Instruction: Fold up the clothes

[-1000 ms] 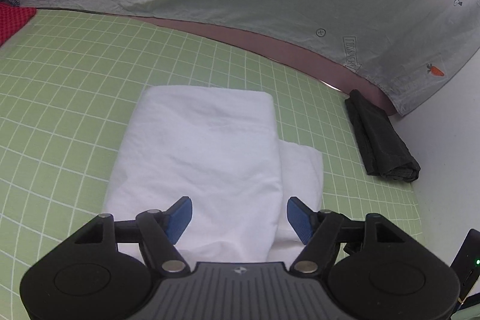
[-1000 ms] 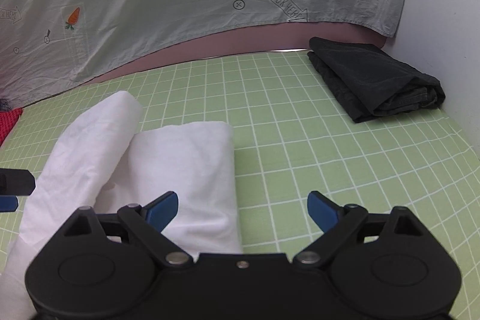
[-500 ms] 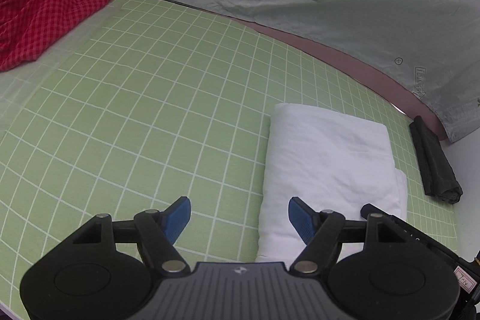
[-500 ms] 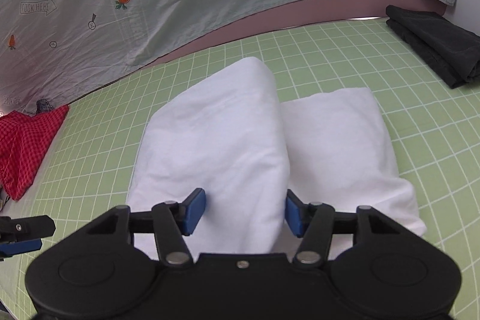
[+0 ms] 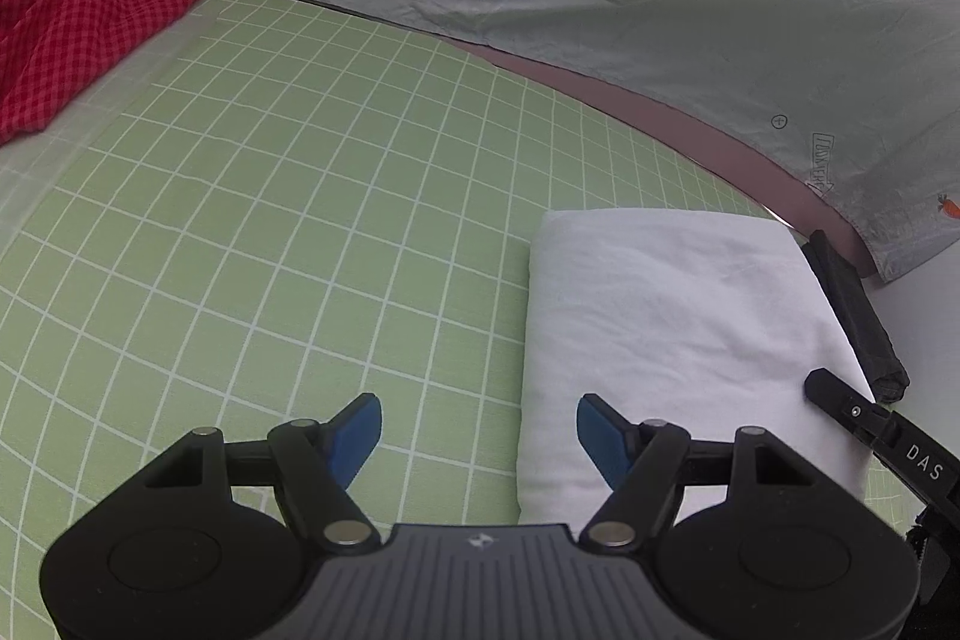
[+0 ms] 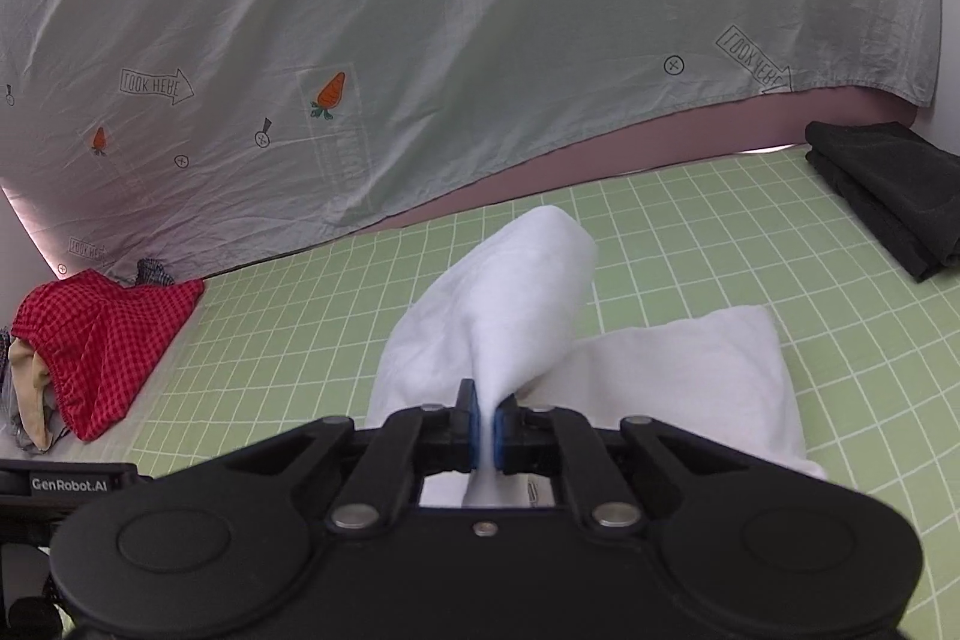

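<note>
A folded white garment (image 5: 678,328) lies on the green grid mat (image 5: 270,220), to the right in the left wrist view. My left gripper (image 5: 478,433) stands open over the bare mat beside the garment's left edge, with nothing between its fingers. In the right wrist view my right gripper (image 6: 487,427) is shut on the near edge of the white garment (image 6: 516,298), whose upper fold rises toward the pinch while a lower layer lies flat to the right. Part of the right gripper's body (image 5: 882,436) shows at the left view's right edge.
A crumpled red checked garment (image 6: 96,340) lies at the mat's left end with other cloth beside it. A folded black garment (image 6: 888,196) sits at the far right. A grey carrot-print sheet (image 6: 420,40) hangs behind the mat.
The right gripper has swung left over the white garment and closed on its near edge, lifting the upper fold. The left gripper has moved left off the garment and stayed open.
</note>
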A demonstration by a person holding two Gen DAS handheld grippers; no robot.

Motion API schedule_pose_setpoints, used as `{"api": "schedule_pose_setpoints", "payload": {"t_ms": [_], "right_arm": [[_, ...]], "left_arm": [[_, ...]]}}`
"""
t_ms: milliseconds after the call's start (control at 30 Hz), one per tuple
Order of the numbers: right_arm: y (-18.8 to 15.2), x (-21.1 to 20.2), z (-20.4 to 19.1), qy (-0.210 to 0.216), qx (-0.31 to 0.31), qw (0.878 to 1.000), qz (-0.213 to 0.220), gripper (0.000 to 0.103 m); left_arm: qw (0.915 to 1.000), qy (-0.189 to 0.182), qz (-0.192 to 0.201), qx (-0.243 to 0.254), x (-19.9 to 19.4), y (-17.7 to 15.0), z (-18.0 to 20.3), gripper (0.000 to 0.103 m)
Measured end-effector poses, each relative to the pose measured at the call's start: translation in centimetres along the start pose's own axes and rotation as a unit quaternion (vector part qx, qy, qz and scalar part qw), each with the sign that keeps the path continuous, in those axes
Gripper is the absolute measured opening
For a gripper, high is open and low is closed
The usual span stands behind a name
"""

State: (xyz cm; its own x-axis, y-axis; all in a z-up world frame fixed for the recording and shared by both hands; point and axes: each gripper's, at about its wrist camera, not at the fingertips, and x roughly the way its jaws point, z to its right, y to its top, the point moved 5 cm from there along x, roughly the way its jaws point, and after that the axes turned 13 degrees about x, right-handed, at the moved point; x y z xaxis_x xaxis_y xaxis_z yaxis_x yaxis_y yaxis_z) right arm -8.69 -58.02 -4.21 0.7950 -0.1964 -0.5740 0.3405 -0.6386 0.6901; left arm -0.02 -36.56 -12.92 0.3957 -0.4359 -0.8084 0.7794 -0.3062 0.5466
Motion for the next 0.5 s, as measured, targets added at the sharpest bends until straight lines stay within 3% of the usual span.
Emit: {"api": "schedule_pose_setpoints", "payload": {"t_ms": [233,367,433,500], "right_arm": [[2.7,-3.5,6.8,-0.008,0.004,1.000,0.027,0.005],[0.5,-0.2,13.3,-0.041,0.033,0.997,-0.048,0.010],[-1.2,1.3,15.1,-0.055,0.038,0.995,-0.079,0.025],[-2.1,1.6,15.3,-0.053,0.026,0.994,-0.092,0.031]], "left_arm": [[0.9998,-0.015,0.002,0.016,0.9,-0.4,5.2,0.073],[0.9992,-0.004,-0.025,0.031,2.6,-2.0,7.9,0.076],[0.9981,0.004,-0.045,0.042,3.6,-3.1,9.1,0.077],[0.9954,0.023,-0.075,0.054,4.9,-4.6,10.1,0.077]]}}
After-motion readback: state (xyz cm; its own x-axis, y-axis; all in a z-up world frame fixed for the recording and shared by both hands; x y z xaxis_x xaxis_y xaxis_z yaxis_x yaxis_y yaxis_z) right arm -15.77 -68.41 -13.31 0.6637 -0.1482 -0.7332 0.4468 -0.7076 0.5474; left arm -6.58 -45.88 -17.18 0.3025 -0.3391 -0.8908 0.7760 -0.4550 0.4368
